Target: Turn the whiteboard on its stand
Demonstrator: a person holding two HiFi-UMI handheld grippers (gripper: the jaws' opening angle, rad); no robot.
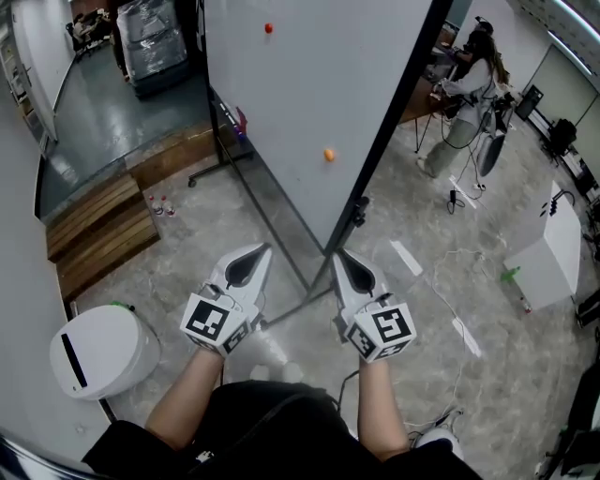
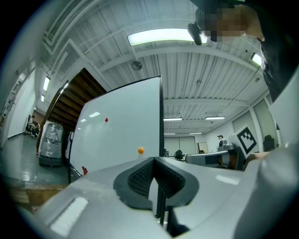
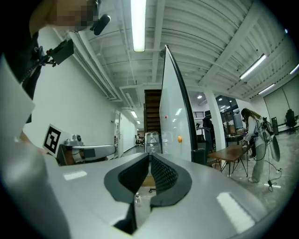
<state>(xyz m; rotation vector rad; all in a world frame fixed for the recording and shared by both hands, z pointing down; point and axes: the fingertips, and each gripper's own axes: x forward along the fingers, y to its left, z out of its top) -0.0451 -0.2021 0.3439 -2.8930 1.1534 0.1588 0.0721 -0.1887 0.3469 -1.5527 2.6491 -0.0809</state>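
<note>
Our left gripper [image 1: 255, 253] and right gripper [image 1: 344, 257] are both clenched on nothing. The whiteboard [image 1: 309, 94] stands on the floor [image 1: 178, 244] dead ahead, tall, nearly edge-on, with the right gripper nearer its edge.

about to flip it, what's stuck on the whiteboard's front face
A red magnet up high and an orange magnet lower down on the whiteboard. Its back face is turned away and cannot be seen.

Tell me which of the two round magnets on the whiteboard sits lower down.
The orange magnet, low on the whiteboard and closer to its right edge in the head view. The red magnet sits much higher and further left.
</note>
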